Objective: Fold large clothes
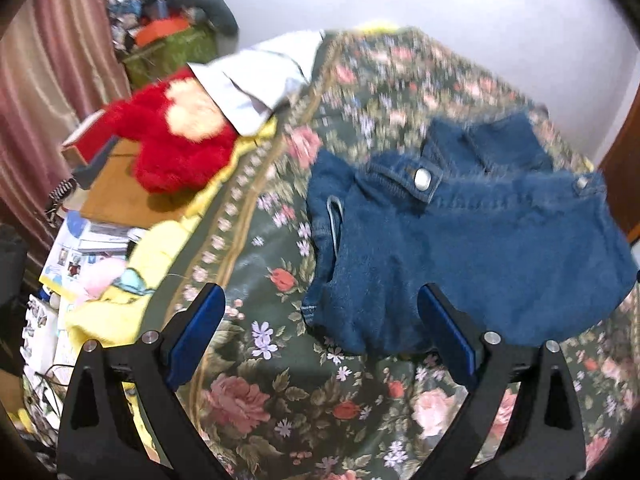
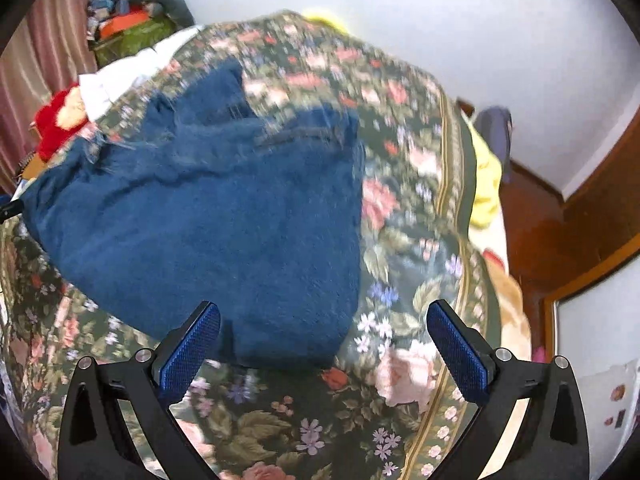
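- Nearest, left wrist view: my left claw (image 1: 320, 320) stands wide, its two blue-padded fingers (image 1: 196, 336) spread apart and gripping nothing; the right finger overlaps the near hem of the denim garment (image 1: 472, 248), though I cannot tell whether it touches the cloth.
- Nearest, right wrist view: my right claw (image 2: 322, 338) is likewise wide and empty, poised just above the bed with the near edge of the denim garment (image 2: 208, 220) between its fingers (image 2: 190, 350).
- Bearing surface: a floral bedspread (image 1: 280, 392), dark green with pink roses, covers the bed and carries the garment; its patterned border (image 2: 460, 264) runs along the right side in the right wrist view.
- Task object: the denim garment lies bunched in the middle of the bedspread; a metal snap button (image 1: 422, 179) on a tab faces up.
- Left of the bed, middle distance: a yellow cloth (image 1: 160, 256) hangs at the edge, beside a red plush toy (image 1: 176, 148) resting on a brown desk (image 1: 120, 196).
- Further back: a white folded cloth (image 1: 260, 80) lies at the bed's far left corner, touching the plush toy.
- Farthest: a green bag (image 1: 172, 52) heaped with clutter stands by pink curtains (image 1: 52, 80) and a white wall (image 1: 500, 20).
- Right side, right wrist view: a wooden floor (image 2: 540, 232) lies beyond the bed.
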`<state>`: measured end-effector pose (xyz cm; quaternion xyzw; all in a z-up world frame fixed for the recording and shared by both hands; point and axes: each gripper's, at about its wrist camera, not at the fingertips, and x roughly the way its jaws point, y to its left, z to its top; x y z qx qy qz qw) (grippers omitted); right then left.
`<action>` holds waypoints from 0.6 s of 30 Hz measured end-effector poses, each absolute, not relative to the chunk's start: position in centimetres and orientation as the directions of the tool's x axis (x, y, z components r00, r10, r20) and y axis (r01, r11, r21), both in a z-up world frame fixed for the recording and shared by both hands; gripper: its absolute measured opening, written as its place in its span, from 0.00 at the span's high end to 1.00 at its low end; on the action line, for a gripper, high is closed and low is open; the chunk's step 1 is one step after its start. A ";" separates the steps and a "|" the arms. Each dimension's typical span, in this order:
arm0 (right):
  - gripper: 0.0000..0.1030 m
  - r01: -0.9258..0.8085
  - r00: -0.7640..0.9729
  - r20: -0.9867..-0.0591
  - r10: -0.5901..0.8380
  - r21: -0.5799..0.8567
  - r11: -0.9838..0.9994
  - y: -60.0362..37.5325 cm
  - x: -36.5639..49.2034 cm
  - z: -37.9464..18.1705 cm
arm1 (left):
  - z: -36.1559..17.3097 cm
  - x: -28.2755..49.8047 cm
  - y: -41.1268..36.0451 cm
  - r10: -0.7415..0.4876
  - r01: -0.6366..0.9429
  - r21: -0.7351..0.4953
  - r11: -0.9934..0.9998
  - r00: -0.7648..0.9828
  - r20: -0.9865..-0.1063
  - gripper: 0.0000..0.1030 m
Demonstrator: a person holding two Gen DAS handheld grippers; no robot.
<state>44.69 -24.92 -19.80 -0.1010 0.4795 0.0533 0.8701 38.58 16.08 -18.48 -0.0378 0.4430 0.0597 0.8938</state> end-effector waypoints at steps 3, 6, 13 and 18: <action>0.00 -0.205 0.576 -0.817 0.028 -0.111 0.973 -23.8 44.1 -17.9 | -17.3 37.2 15.9 0.076 -0.169 -0.046 0.985 0.647 -0.759 0.05; 0.00 -0.228 0.606 -0.791 0.084 -0.071 0.971 -22.2 43.8 -16.2 | -17.0 35.9 15.4 0.077 -0.193 -0.080 0.978 0.689 -0.721 0.05; 0.00 -0.286 0.631 -0.764 0.138 -0.064 0.956 -17.9 44.3 -15.6 | -20.5 34.9 14.1 0.079 -0.291 -0.169 0.942 0.679 -0.730 0.05; 0.00 -0.360 0.614 -0.783 0.098 -0.167 0.918 -14.6 45.6 -19.0 | -24.4 35.8 14.6 -0.049 -0.370 -0.327 0.870 0.593 -0.804 0.05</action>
